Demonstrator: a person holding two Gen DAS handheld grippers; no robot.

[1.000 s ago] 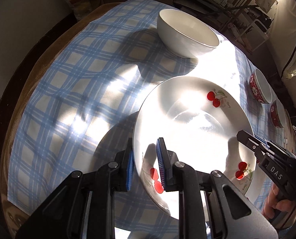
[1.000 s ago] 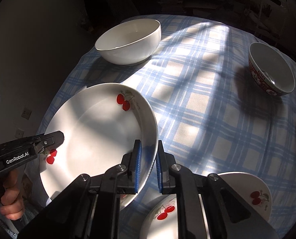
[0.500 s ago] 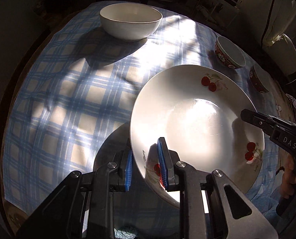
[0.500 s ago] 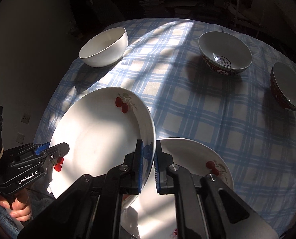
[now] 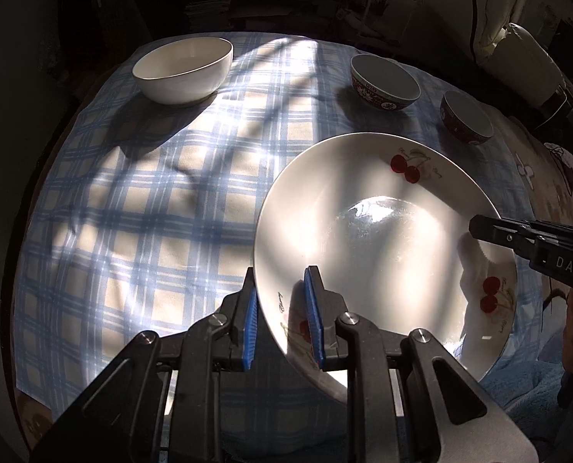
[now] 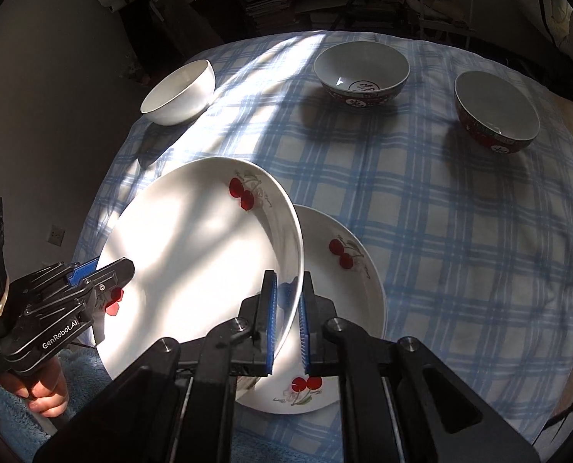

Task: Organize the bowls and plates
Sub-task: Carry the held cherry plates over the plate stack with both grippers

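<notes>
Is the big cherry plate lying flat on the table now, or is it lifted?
Lifted and tilted. Both the left hand-held gripper and right hand-held gripper clamp the rim of the cherry plate, which overlaps the second plate lying on the tablecloth.

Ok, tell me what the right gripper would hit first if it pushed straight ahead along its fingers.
The right gripper already straddles the rim of the lifted cherry plate, so pushing on would likely drive that rim deeper between its fingers. Beyond lies the second cherry plate on the checked cloth; depth is unclear.
</notes>
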